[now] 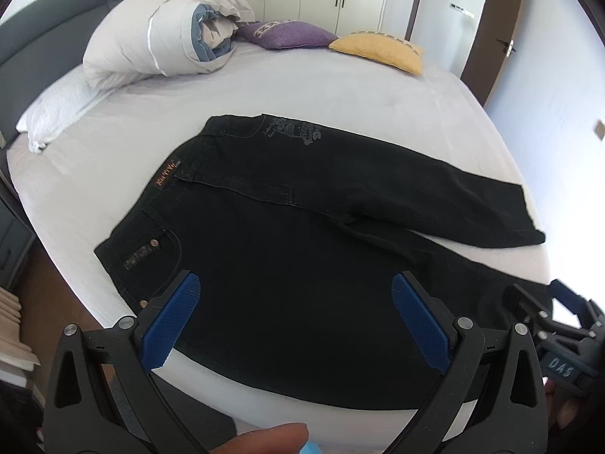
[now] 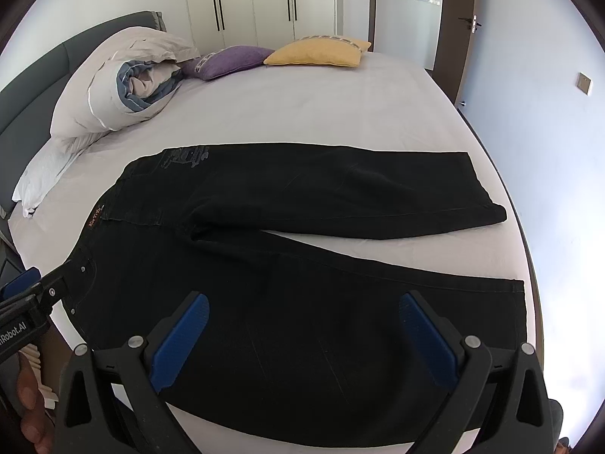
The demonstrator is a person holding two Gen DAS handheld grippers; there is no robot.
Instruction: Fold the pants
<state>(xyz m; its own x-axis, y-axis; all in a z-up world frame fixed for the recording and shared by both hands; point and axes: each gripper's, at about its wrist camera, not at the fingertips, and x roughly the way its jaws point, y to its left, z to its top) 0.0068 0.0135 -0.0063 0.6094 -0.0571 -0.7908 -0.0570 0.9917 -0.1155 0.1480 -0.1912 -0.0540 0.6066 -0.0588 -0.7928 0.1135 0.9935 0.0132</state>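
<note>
Black pants (image 1: 287,234) lie flat on the white bed sheet (image 1: 113,159), waistband to the left, both legs spread apart toward the right. In the right wrist view the same pants (image 2: 302,265) fill the near half of the bed. My left gripper (image 1: 295,291) hovers open over the near hip and thigh, blue pads wide apart, nothing between them. My right gripper (image 2: 304,310) stands open above the near leg, holding nothing. The right gripper (image 1: 559,325) also shows at the right edge of the left wrist view, near the leg end.
A rolled duvet (image 1: 166,34) and a white pillow (image 1: 56,113) sit at the bed's head on the left. A purple cushion (image 1: 287,34) and a yellow cushion (image 1: 378,51) lie at the far side. White wardrobe doors (image 2: 257,0) and a door stand behind.
</note>
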